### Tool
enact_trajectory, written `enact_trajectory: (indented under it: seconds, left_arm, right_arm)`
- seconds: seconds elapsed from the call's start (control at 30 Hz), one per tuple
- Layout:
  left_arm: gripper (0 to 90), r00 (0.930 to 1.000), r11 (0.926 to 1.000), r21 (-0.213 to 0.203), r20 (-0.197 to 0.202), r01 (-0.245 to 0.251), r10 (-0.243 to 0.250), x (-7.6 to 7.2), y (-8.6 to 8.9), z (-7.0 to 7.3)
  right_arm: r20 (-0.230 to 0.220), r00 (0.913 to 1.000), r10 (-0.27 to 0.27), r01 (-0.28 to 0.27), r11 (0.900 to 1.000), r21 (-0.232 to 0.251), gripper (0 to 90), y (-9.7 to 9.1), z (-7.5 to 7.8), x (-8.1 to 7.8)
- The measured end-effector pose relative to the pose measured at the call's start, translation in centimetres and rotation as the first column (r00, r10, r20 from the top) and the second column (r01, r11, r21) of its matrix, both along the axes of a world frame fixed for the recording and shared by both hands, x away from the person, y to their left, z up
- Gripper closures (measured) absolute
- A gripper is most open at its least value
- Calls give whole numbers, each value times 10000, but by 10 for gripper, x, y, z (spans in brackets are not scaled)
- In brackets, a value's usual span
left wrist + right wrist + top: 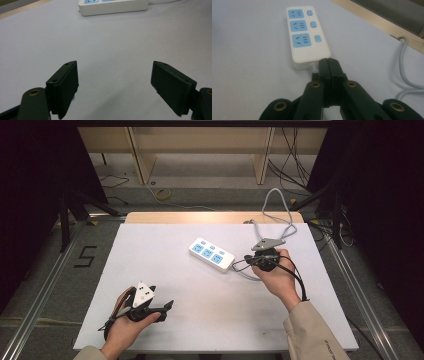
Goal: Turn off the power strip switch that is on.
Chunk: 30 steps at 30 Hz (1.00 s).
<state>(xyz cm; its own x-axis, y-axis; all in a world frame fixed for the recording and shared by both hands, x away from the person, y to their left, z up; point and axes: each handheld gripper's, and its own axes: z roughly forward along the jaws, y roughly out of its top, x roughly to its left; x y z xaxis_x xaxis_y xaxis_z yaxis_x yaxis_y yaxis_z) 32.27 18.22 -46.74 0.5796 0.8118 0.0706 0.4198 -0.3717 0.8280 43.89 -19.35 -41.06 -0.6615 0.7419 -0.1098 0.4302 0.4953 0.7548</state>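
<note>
Two grippers are in play, and they split the work as I read it. My right gripper (329, 65) has its jaws pressed together at the cord end of the power strip (305, 35), right where the ribbed strain relief leaves the white housing — whether the grey cable (409, 75) is actually pinched between the pads or merely lies under them I cannot tell, since the jaws hide that spot. Gripping there makes sense to me: it is the one narrow place on the strip that closed jaws could steer it by.

The strip (212, 254) lies flat on the white table (165, 310), a little right of centre, its three blue sockets facing up and all of them free of plugs. Its cable (274, 202) loops off the far edge.

My left gripper (161, 309) rests near the front left of the table, well apart from the strip, jaws spread wide with nothing between them — parked, I judge, ready to come in.

No boxes, trays or other containers are on the table.
</note>
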Motion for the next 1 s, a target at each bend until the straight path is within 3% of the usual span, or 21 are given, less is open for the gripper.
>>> enact_trajectory:
  seconds: [0.57,1.0]
  left_arm:
    - [220,10000,10000,-47,-15,40,-40,0,0,0]
    - [220,10000,10000,-7,-5,76,-76,0,0,0]
  right_arm:
    - [-304,9993,197,-204,9995,-251,900,16,-2,18]
    - [-642,9979,62,-73,9998,-168,900,14,0,30]
